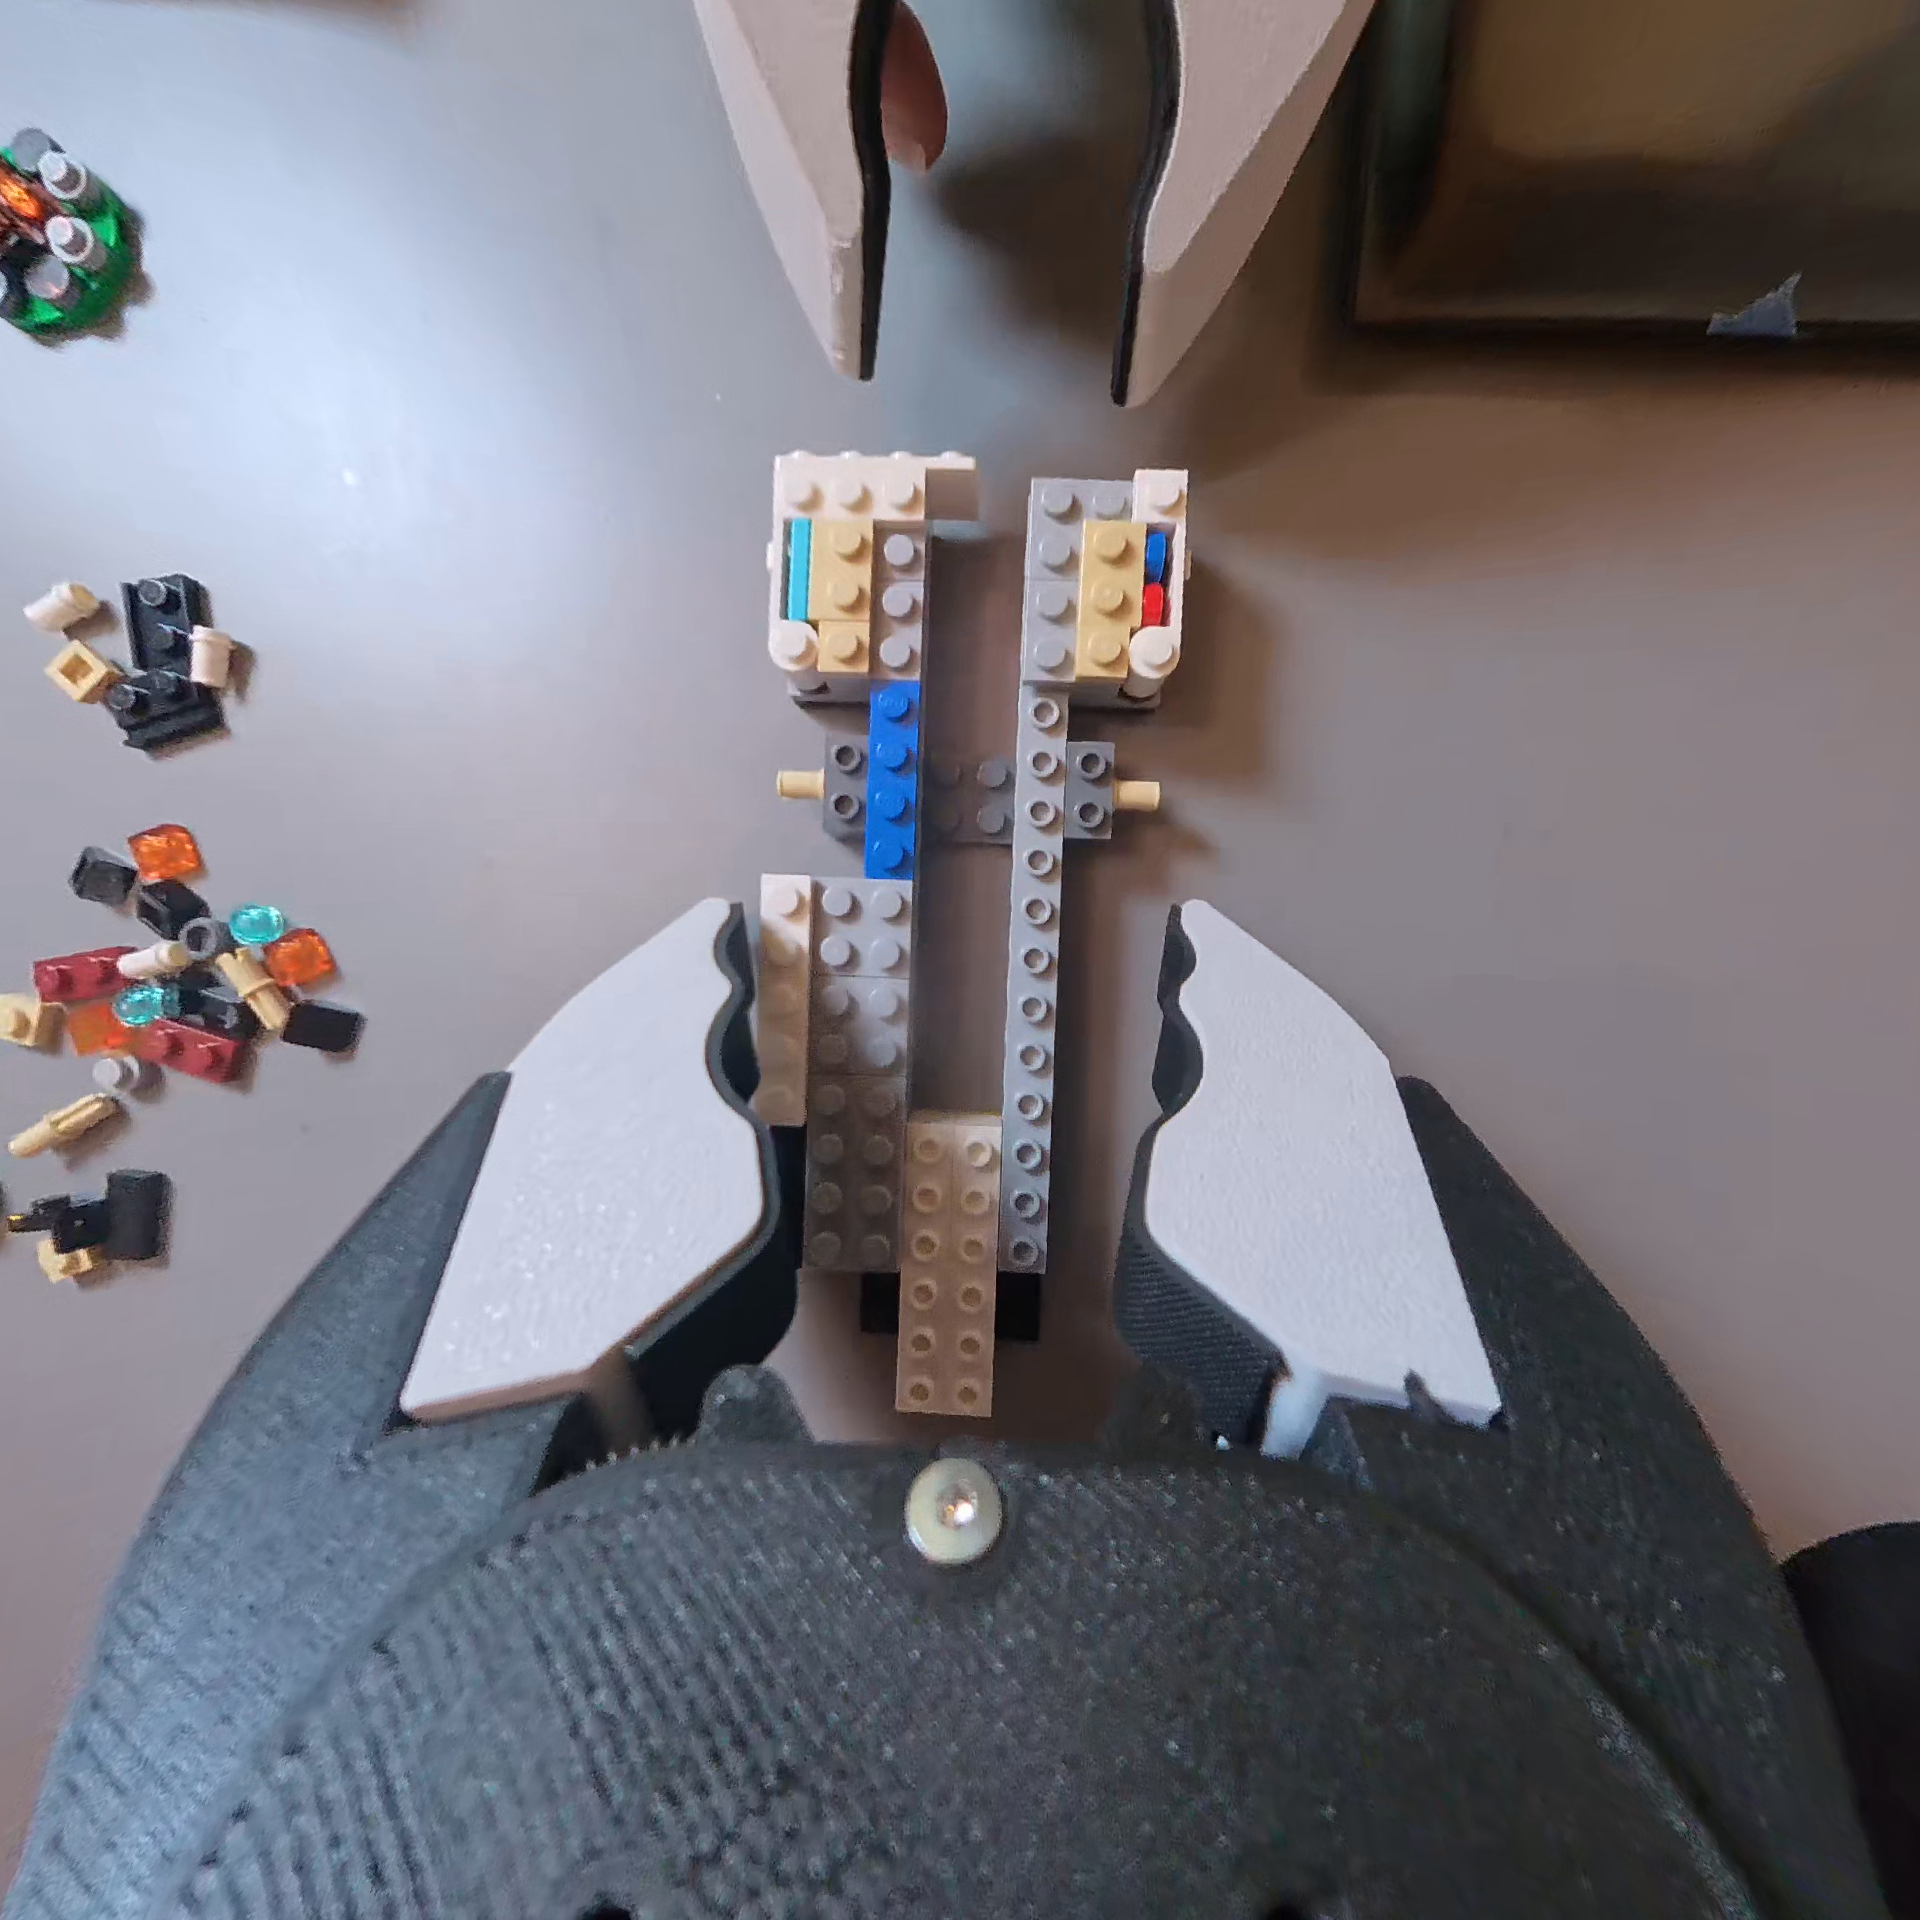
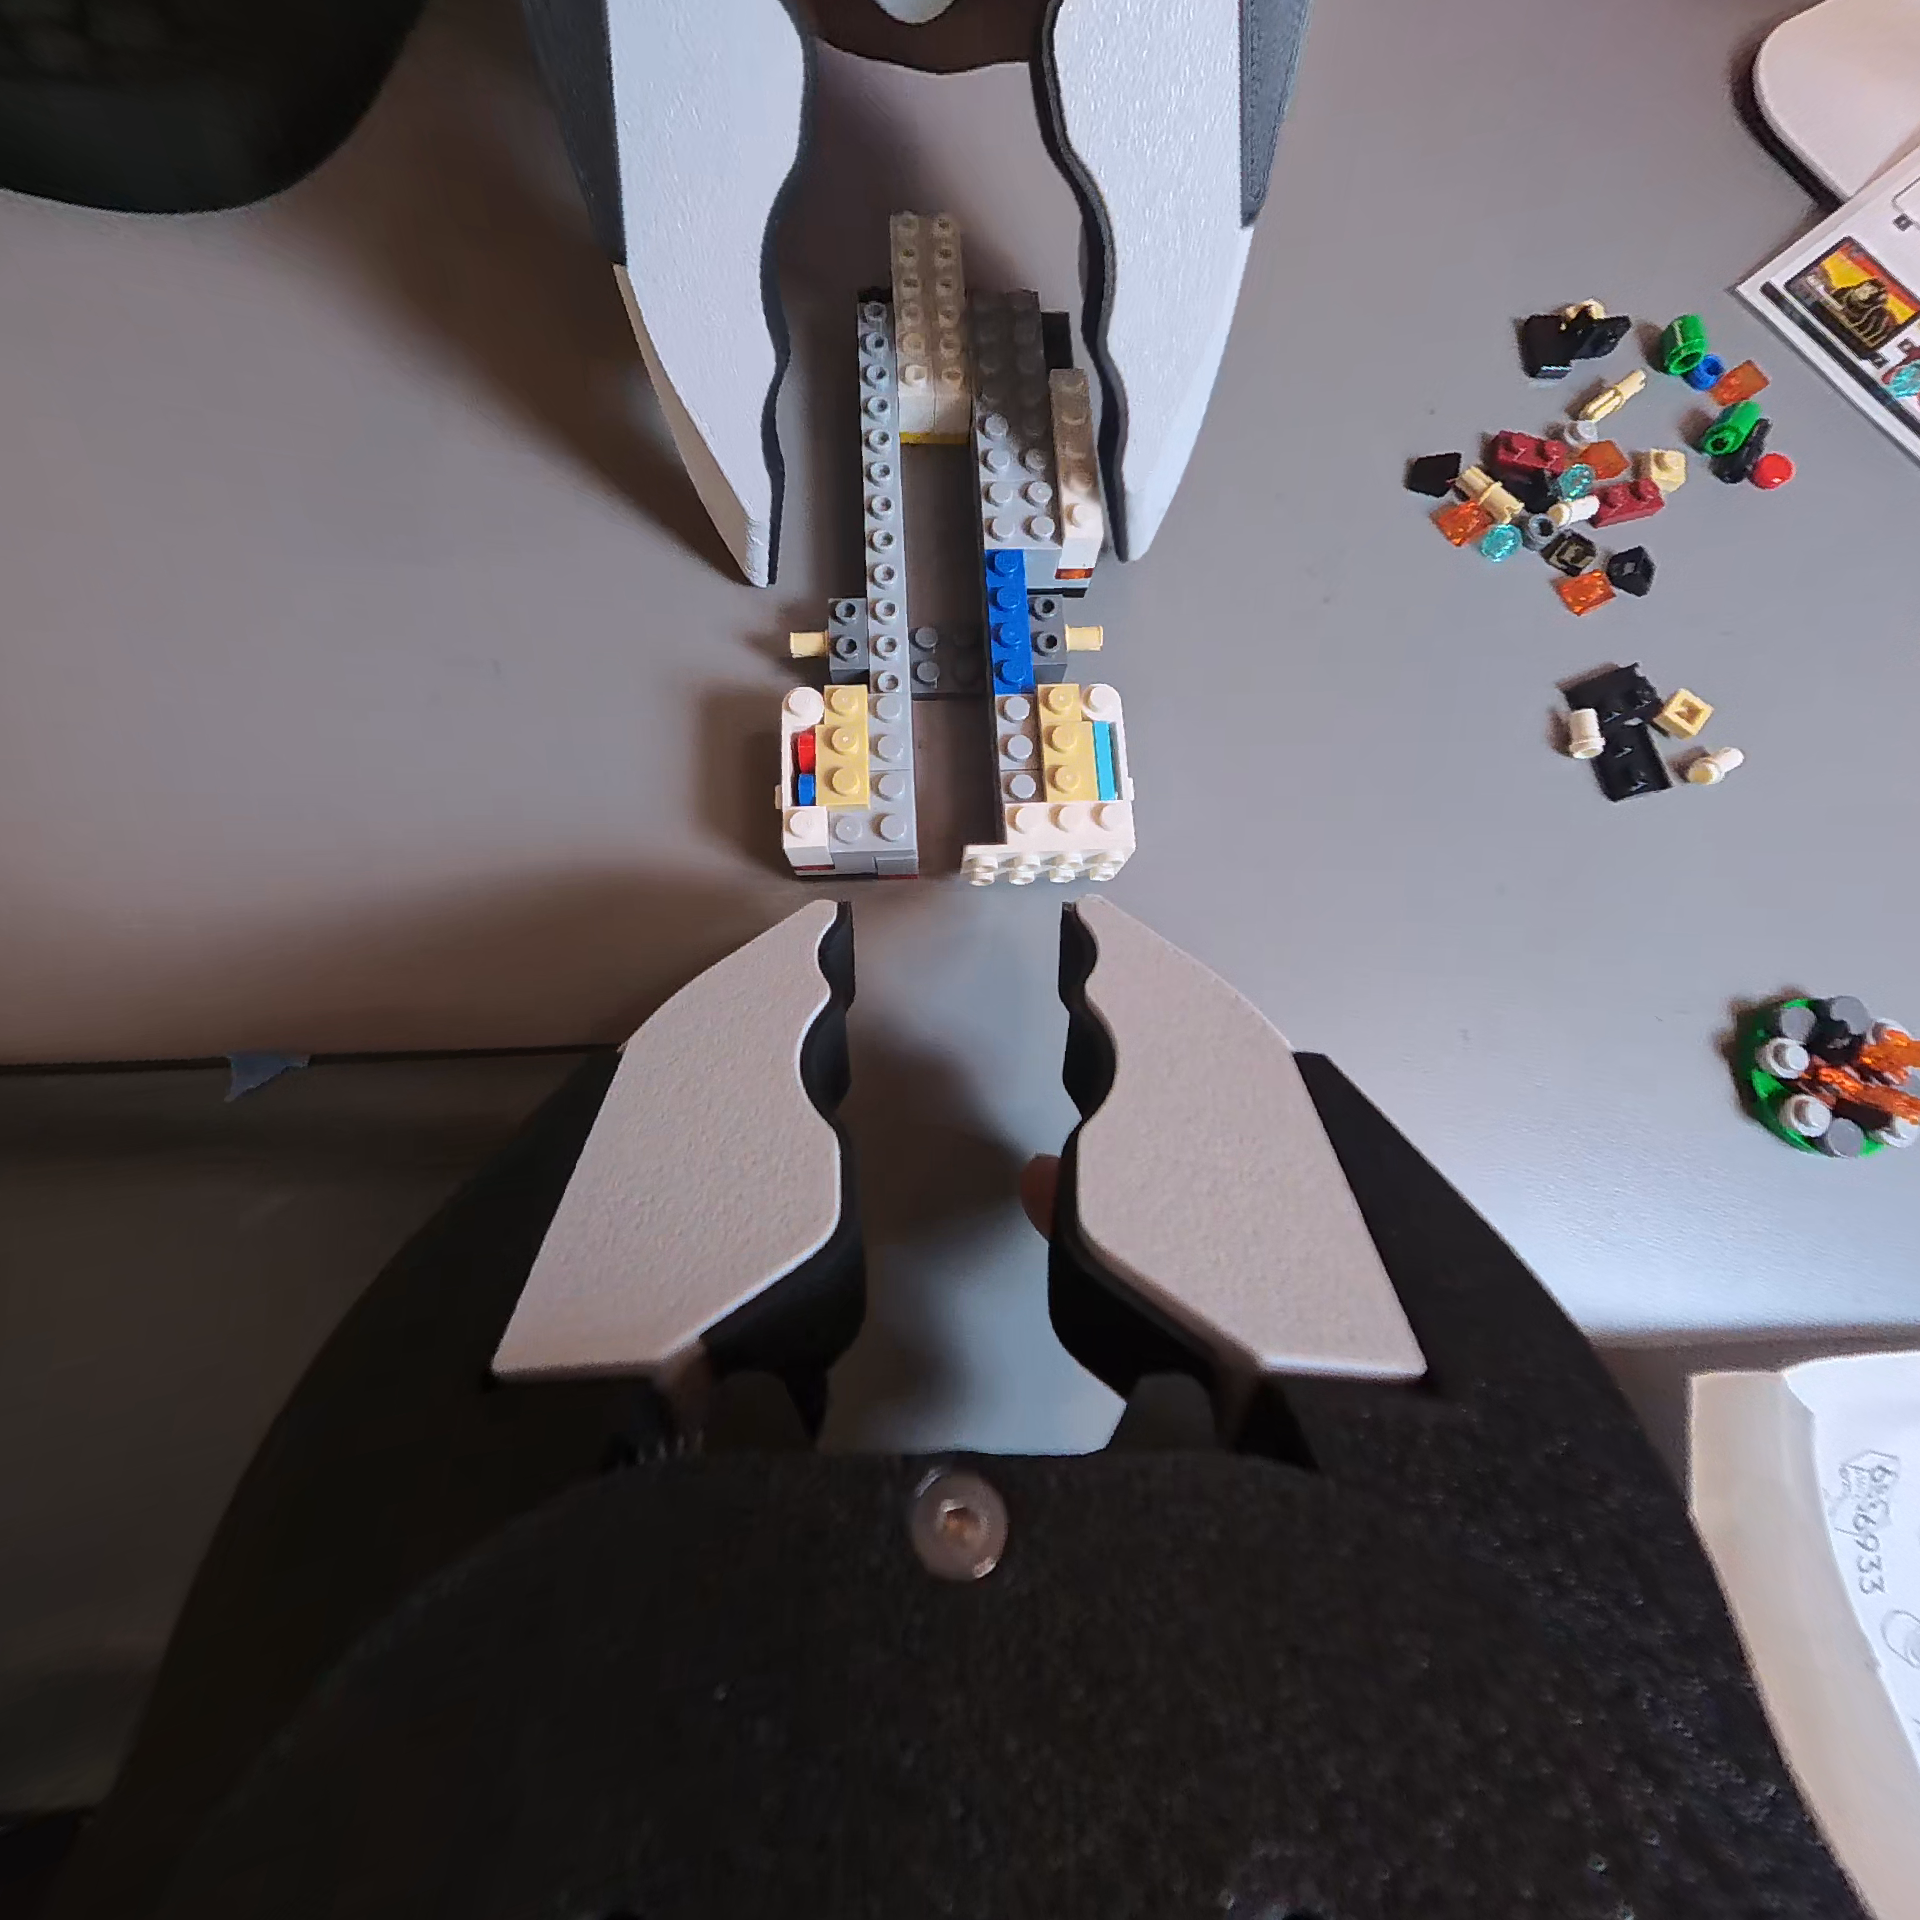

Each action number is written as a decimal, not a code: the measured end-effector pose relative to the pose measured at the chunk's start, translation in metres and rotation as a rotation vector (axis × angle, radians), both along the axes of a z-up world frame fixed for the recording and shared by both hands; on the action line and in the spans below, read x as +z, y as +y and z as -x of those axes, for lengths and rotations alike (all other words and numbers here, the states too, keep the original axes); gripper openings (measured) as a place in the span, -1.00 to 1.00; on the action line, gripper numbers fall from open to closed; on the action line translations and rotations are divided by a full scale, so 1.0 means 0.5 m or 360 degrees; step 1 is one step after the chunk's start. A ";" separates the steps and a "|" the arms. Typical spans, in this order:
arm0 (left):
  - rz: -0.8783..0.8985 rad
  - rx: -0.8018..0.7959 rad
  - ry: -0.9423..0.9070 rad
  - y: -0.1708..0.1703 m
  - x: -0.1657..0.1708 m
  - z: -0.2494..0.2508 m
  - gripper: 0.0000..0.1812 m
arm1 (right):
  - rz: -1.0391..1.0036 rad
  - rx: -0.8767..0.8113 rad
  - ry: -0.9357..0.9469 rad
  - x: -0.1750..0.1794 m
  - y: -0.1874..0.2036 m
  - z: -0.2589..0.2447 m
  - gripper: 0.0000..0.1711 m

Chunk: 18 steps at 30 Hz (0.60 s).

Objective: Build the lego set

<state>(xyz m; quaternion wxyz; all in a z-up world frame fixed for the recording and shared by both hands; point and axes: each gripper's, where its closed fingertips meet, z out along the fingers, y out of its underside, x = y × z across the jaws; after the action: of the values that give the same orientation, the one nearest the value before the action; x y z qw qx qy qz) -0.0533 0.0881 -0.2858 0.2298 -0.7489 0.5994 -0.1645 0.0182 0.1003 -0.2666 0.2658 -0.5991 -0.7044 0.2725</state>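
Light but fragile lego build (image 1: 940,883): best gripped low, probably. Left gripper (image 1: 951,925) wide around it; right gripper (image 2: 956,920) narrower, empty.

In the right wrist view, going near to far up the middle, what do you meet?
Right gripper → white brick end of the lego build → blue brick → tan plate → left gripper, its jaws flanking the build's far end.

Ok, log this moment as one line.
stage: mid-build | left tool: open, straddling lego model tail | right tool: open, clear of model's front | loose bricks: beside the model
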 end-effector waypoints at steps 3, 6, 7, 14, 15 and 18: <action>0.0044 0.0032 -0.0013 -0.001 -0.002 0.002 -0.19 | -0.0013 0.0002 0.0001 0.001 0.000 0.000 -0.56; 0.0063 0.0034 -0.0024 -0.004 -0.001 0.002 -0.28 | -0.0018 -0.0002 0.0011 0.005 0.000 0.000 -0.57; 0.0063 0.0038 -0.0026 -0.004 -0.001 0.003 -0.31 | -0.0018 -0.0003 0.0014 0.006 0.000 0.000 -0.57; 0.0062 0.0066 -0.0056 0.001 0.000 0.003 -0.40 | -0.0024 0.0013 0.0023 0.009 -0.005 0.000 -0.57; 0.0062 0.0064 -0.0061 0.001 0.000 0.003 -0.40 | -0.0025 0.0018 0.0025 0.011 -0.005 0.000 -0.57; 0.0068 0.0058 -0.0071 0.001 0.001 0.003 -0.40 | -0.0040 0.0032 0.0054 0.021 -0.009 0.000 -0.57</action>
<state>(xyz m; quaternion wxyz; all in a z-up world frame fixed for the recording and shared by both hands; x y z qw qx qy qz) -0.0550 0.0884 -0.2854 0.2301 -0.7606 0.5766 -0.1898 0.0181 0.0960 -0.2561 0.2824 -0.5840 -0.7091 0.2764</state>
